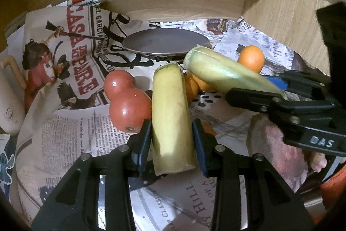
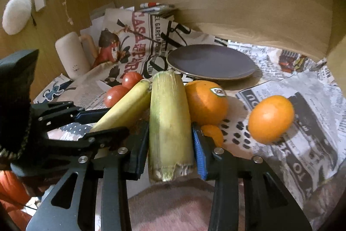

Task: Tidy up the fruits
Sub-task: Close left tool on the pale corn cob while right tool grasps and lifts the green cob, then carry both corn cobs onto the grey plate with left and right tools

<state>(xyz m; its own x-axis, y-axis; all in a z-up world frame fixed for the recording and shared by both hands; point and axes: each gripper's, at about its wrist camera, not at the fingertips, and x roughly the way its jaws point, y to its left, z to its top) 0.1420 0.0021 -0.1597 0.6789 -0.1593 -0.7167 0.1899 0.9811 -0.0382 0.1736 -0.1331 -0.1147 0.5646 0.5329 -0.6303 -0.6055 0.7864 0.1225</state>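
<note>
My left gripper [image 1: 172,140] is shut on a yellow banana [image 1: 170,116], held above the newspaper-covered table. My right gripper [image 2: 170,142] is shut on a pale green corn cob in its husk [image 2: 169,122]. In the left wrist view the corn [image 1: 225,73] and right gripper [image 1: 279,90] sit to the right of the banana. In the right wrist view the banana [image 2: 125,107] and left gripper [image 2: 86,122] are at the left. Two red tomatoes [image 1: 127,101] lie left of the banana. Oranges [image 2: 205,101] [image 2: 270,118] lie right of the corn. A dark plate [image 2: 212,62] sits behind, bare.
A cream mug [image 2: 73,55] stands at the back left. A wooden wall [image 2: 259,14] with sticky notes rises behind the plate. Newspaper [image 1: 71,135] covers the table. A small orange [image 2: 213,134] lies beside my right fingers.
</note>
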